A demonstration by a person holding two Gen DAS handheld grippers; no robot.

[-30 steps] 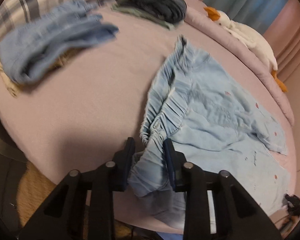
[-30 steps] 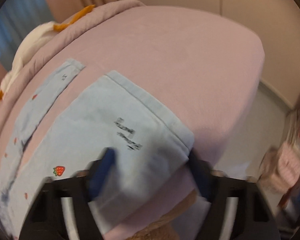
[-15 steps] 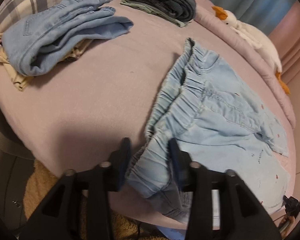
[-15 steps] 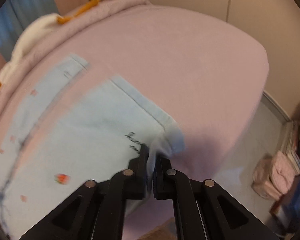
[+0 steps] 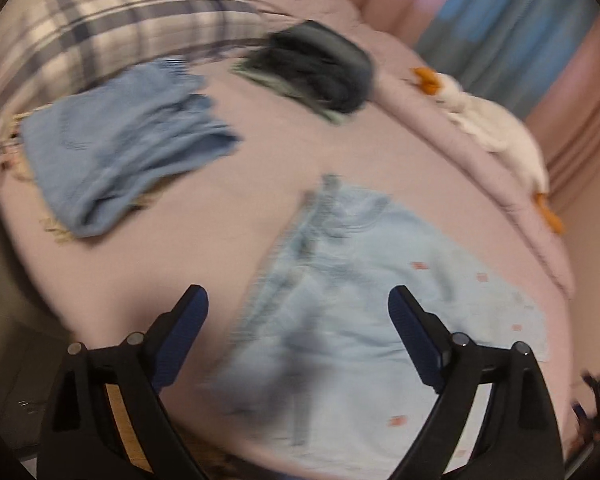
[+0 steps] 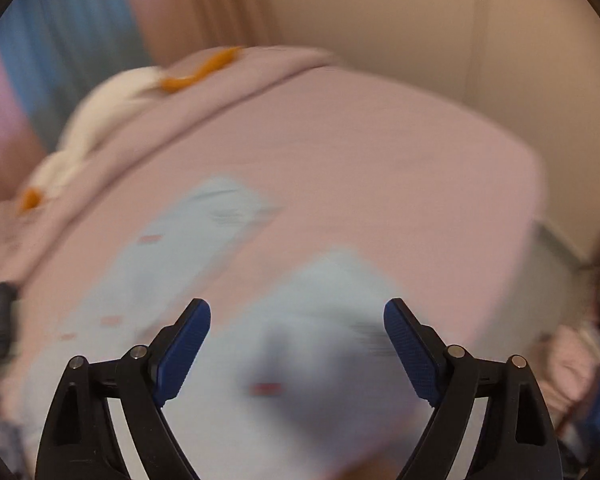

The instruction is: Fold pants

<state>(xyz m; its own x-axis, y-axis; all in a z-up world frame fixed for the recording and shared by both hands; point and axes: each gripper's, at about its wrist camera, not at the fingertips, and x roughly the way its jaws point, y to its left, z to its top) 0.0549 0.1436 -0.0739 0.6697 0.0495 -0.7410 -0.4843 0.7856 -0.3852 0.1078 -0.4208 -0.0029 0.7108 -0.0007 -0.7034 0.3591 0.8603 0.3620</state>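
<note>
Pants lying spread on pink bed, pale blue, waistband toward the left and far side, legs running right. Hanging partly over the near edge. Not yet folded, judging from the flat, open lay; both legs showing apart in the right view, with pink sheet between them. Every fold seemingly left to do.

Left gripper hovering above the waistband end, jaws spread wide, holding nothing. Right gripper hovering above the near leg's hem, jaws likewise spread wide, gripping nothing. Both views blurring, so fine creases not telling.

Sitting on the far left: stack of folded blue jeans, apart from the pants. Sitting beyond: dark folded clothes, near plaid pillow. Lying along the far right edge: white plush goose, well apart from the pants.

Open sheet lying between pants and jeans, and past the hems to the right, probably giving enough room for folding one leg over the other. Watching the near edge: cloth overhanging there, possibly sliding off when lifted.
</note>
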